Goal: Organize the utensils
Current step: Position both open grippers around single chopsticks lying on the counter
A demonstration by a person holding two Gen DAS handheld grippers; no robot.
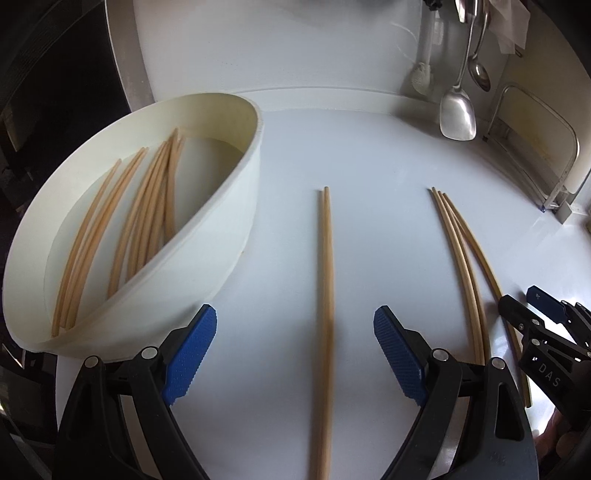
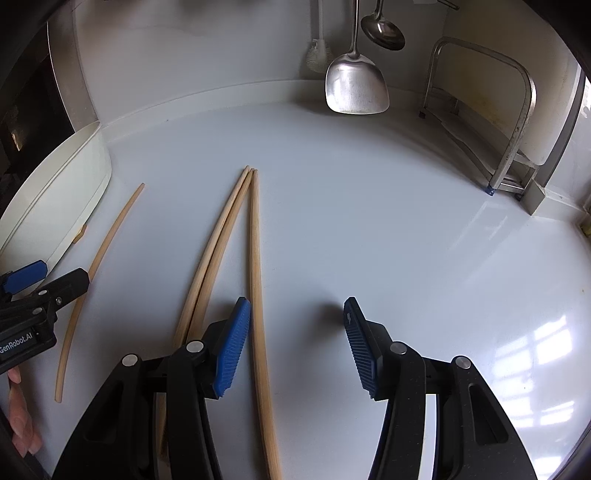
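A pair of wooden chopsticks [image 1: 325, 295] lies on the white counter between the fingers of my open left gripper [image 1: 295, 354]. A white oval tub [image 1: 236, 229] to its left holds several more chopsticks [image 1: 147, 221]. Three chopsticks [image 1: 461, 258] lie to the right, near my right gripper [image 1: 532, 314]. In the right wrist view those three chopsticks [image 2: 255, 258] fan out on the counter; one runs between the fingers of my open right gripper [image 2: 295, 347], two pass under its left finger. The pair [image 2: 96, 266] shows at left beside my left gripper [image 2: 44, 280].
A steel spatula [image 2: 356, 85], a ladle [image 2: 384, 31] and a white brush [image 2: 317, 55] hang on the back wall. A metal rack [image 2: 513, 129] holding a cutting board stands at the right. The tub [image 2: 74, 192] sits at the counter's left edge.
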